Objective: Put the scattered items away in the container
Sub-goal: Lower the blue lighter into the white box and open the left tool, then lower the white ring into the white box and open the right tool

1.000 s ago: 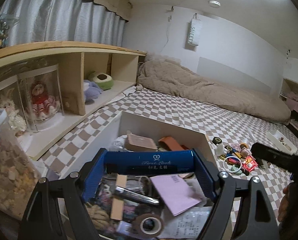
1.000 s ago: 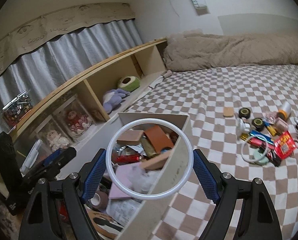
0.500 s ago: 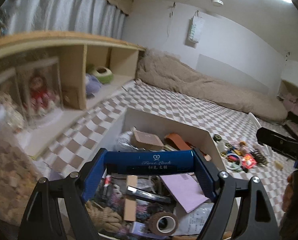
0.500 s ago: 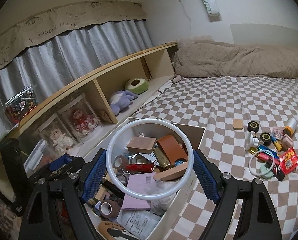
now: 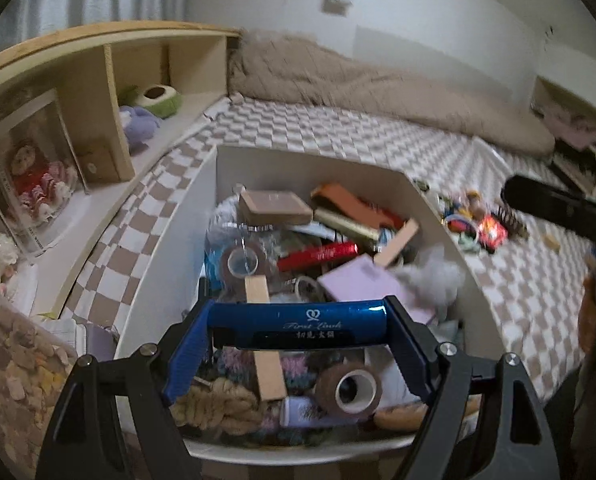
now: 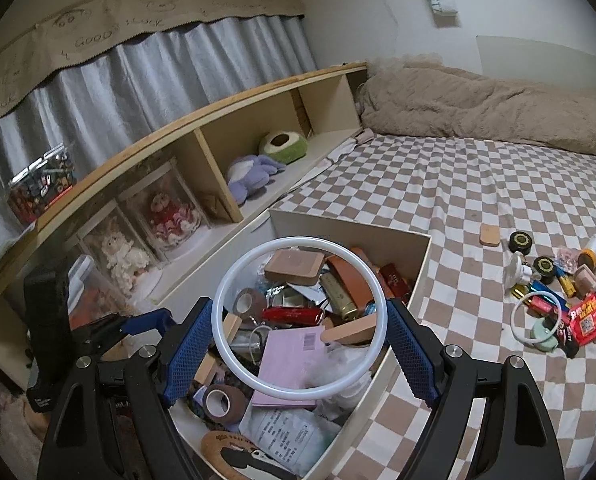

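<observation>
A blue cylinder (image 5: 298,322) with pale lettering is clamped crosswise between the blue pads of the left gripper (image 5: 298,326), one pad at each end; it is held above the near part of the white container (image 5: 170,248), which stands on the checkered bedcover (image 5: 378,144) beside a low wooden shelf (image 5: 110,92). A white ring (image 6: 299,325) is pinched by its outer edge between the widely set pads of the right gripper (image 6: 299,330) — the ring is seen over the container (image 6: 414,272), its far rim level with a tan block (image 6: 295,267) inside. The container is already crowded: a red tube (image 6: 292,314), a pink paper (image 6: 292,360) with a barcode, a brown roll of tape (image 6: 222,400), a wooden stick (image 5: 264,344) and a coil of rope (image 5: 214,404) are seen among other things, many overlapping; the rest cannot be told apart. Out on the bedcover, well apart from the container, a cluster of small items (image 6: 554,304) is left — a second ring (image 6: 540,316), a red packet (image 6: 586,318), two black round lids (image 6: 520,242) and a small tan piece (image 6: 489,235) among them; the left-wrist view is blurred there. A beige blanket (image 6: 478,108) is heaped along the far wall.
</observation>
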